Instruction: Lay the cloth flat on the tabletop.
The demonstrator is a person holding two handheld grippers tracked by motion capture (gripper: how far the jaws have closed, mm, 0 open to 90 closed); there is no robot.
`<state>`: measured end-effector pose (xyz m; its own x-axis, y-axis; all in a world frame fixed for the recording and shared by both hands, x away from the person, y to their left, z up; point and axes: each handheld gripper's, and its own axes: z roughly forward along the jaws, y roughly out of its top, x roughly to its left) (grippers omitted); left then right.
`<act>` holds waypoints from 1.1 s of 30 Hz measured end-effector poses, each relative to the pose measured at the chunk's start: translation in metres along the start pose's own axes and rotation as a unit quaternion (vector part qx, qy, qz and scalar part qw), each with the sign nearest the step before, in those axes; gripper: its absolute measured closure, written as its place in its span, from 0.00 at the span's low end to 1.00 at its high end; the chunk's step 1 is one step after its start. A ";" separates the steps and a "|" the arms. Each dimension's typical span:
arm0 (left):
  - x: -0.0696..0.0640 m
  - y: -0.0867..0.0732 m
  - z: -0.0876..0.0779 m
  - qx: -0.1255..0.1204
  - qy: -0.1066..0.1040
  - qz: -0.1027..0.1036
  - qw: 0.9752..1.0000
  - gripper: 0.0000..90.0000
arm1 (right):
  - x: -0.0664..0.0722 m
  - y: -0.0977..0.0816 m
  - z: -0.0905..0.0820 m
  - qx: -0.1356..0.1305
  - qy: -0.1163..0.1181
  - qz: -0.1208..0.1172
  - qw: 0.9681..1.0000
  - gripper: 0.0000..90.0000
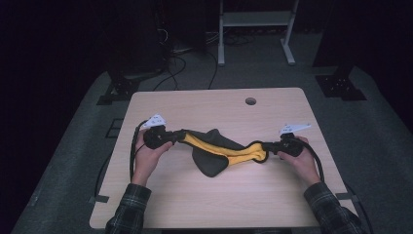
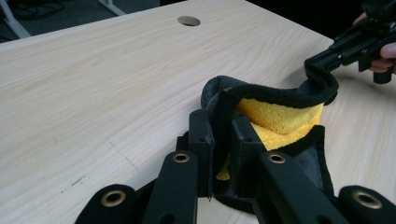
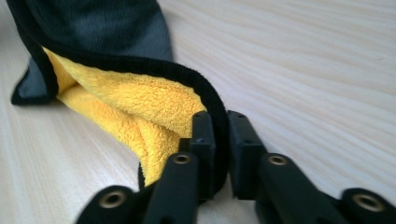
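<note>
Two-sided microfibre cloth [image 1: 219, 151], yellow plush on one face, dark grey on the other, black piped hem, is strung between both grippers over the middle of the wooden table [image 1: 204, 105]. Its middle sags and the grey lobe rests on the tabletop; both ends are lifted.

Left gripper [image 1: 171, 137]: jaws pinched together on the black hem at the cloth's left end. The left gripper view shows the hem running up between the two pads, clamped tight. Right gripper [image 1: 268, 146]: jaws closed on the hem at the other end; the right gripper view shows the hem sandwiched between the pads, with yellow pile bulging out just left of them. Left hand [image 1: 148, 158] and right hand [image 1: 302, 158] hold the gripper handles from below.

Likely step: stretching or spreading the cloth flat, possibly before a fold.

Risks, as a judgement:
- The right grip looks to sit mostly on the thin piping, so pulling outward may slip the hem out and drop that end.
- The cloth is twisted between the grips, so laying it down as it is would leave it bunched with mixed faces up.
- Uneven pull could drag the grey lobe across the table and fold it under.
- Cable hole [image 1: 250, 101] is well apart, no snag risk.
</note>
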<state>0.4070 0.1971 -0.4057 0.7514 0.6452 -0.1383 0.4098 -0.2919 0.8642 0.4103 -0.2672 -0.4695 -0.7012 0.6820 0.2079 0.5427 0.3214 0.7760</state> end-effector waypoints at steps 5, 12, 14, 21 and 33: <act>-0.001 0.001 -0.001 -0.001 0.000 0.000 1.000 0.90 | -0.001 0.005 -0.014 -0.020 -0.005 0.007 1.000 0.94; -0.003 0.009 -0.003 -0.007 0.003 0.008 1.000 0.90 | 0.002 0.020 -0.041 -0.066 -0.012 0.006 0.998 0.94; -0.004 0.012 -0.005 -0.012 0.003 0.011 1.000 0.90 | 0.003 0.023 -0.046 -0.076 -0.011 0.009 0.997 0.94; -0.007 0.026 -0.018 -0.039 0.009 0.018 0.999 0.90 | 0.005 0.042 -0.064 -0.111 -0.022 -0.002 0.994 0.95; -0.016 0.042 -0.039 -0.079 0.011 0.032 0.996 0.90 | 0.026 0.068 -0.106 -0.167 -0.025 -0.037 0.985 0.95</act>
<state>0.3921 0.2022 -0.3481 0.7615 0.6441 -0.0716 0.2730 -0.2187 0.9368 0.3798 -0.2974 -0.3479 -0.7053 0.6985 0.1207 0.3031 0.1433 0.9421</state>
